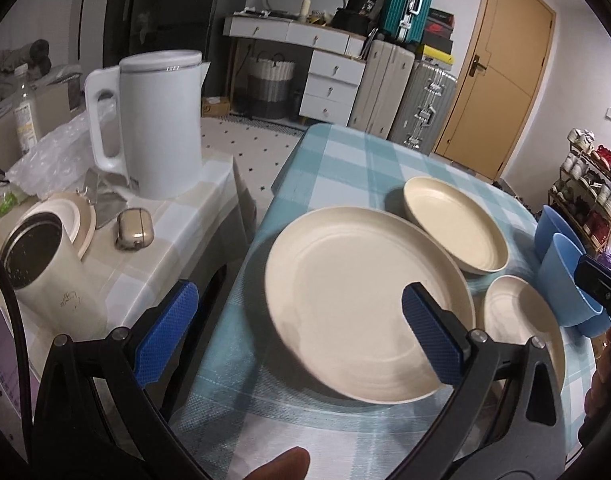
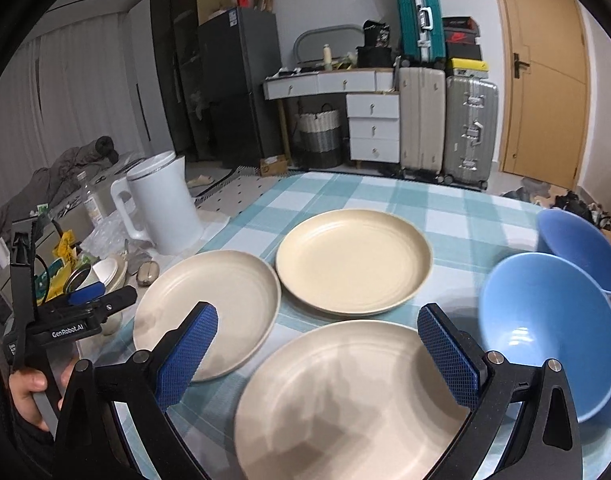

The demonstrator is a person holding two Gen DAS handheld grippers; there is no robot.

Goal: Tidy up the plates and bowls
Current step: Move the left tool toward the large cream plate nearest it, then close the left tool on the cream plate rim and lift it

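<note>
Three cream plates lie flat on the blue-checked table (image 2: 445,208). In the right wrist view they are a left plate (image 2: 209,312), a far plate (image 2: 353,260) and a near plate (image 2: 345,400). Two blue bowls (image 2: 553,340) (image 2: 577,248) stand at the right. My right gripper (image 2: 319,356) is open above the near plate's far rim, holding nothing. My left gripper (image 1: 301,336) is open and empty over the left plate (image 1: 357,300), its right finger above the plate and its left finger beyond the table edge. The far plate (image 1: 455,224) and near plate (image 1: 521,320) lie beyond.
A lower side table (image 1: 177,216) on the left holds a white kettle (image 1: 157,124), a steel mug (image 1: 45,264), an earbud case (image 1: 134,230) and bubble wrap. A hand (image 2: 25,392) holds the left gripper's handle. Suitcases, drawers and a door stand behind.
</note>
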